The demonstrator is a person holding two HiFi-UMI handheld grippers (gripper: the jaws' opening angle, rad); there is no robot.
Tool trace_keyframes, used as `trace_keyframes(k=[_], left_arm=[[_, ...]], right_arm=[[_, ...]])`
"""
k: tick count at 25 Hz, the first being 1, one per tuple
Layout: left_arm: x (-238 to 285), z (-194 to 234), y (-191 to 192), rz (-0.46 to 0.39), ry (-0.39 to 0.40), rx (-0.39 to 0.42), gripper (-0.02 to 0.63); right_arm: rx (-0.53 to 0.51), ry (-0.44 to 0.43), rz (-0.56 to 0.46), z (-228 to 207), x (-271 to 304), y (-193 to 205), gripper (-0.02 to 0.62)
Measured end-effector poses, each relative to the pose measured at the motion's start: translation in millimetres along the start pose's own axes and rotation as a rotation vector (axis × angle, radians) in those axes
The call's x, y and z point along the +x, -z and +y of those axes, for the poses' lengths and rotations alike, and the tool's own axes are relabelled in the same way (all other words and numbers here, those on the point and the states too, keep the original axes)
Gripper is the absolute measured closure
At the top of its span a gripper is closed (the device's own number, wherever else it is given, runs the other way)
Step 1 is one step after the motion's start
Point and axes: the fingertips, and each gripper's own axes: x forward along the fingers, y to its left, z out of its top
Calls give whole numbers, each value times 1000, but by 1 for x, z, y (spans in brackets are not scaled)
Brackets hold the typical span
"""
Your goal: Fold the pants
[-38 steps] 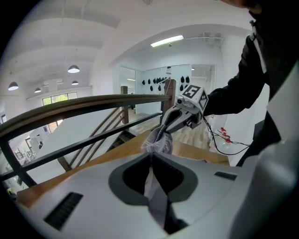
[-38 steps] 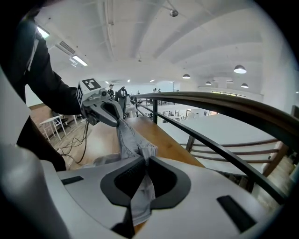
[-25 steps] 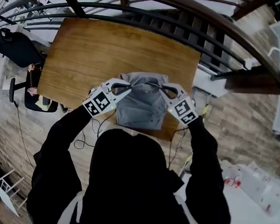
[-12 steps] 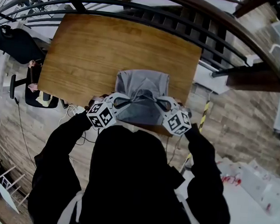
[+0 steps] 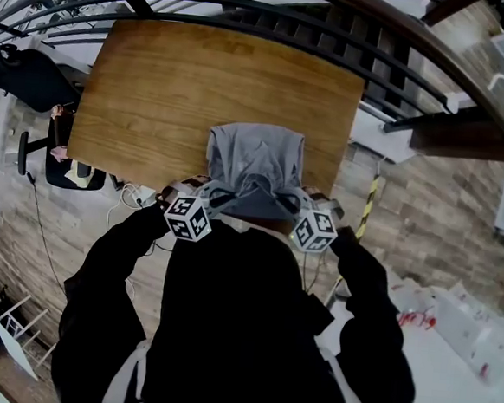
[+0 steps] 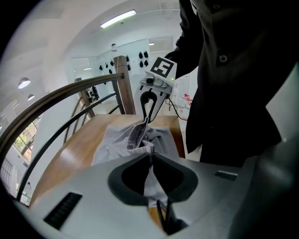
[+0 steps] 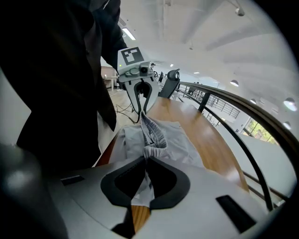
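Note:
Grey pants point(image 5: 254, 153) lie folded at the near edge of the wooden table point(image 5: 157, 84). My left gripper point(image 5: 221, 195) and right gripper point(image 5: 284, 200) hang side by side over that near edge, each shut on a bunched piece of the pants' ribbed edge. The cloth between them is drawn up into a low ridge. In the left gripper view the fabric point(image 6: 122, 140) runs out of my shut jaws to the right gripper point(image 6: 146, 118) opposite. The right gripper view mirrors this, with the pants point(image 7: 163, 140) stretched to the left gripper point(image 7: 141, 112).
A curved metal railing point(image 5: 250, 3) rims the table's far side. A black chair point(image 5: 27, 79) stands to the left and cables point(image 5: 139, 198) lie on the floor near the table's corner. A white surface with small items point(image 5: 449, 342) sits at the lower right.
Both grippers have come toward me and sunk to the near table edge, bringing the held pants edge along. Their marker cubes have rolled to face up.

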Motion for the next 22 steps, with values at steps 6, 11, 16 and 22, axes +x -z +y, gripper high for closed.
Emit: trace_keyframes(k=[6,11,16,22], left_arm=[[15,-28,16,54,96,42,578],[33,-45,38,136,150,43,578],[40,-59,51,208,208,40,536],[24,-58,50,208,197,29,514]], right_arm=[[-31,-53,34,24,9,16,571],[-64,-95,96,43,21,34,571],[-172,-158,214,63,25,54,559],[-185,-166,227,61,3,59,505]])
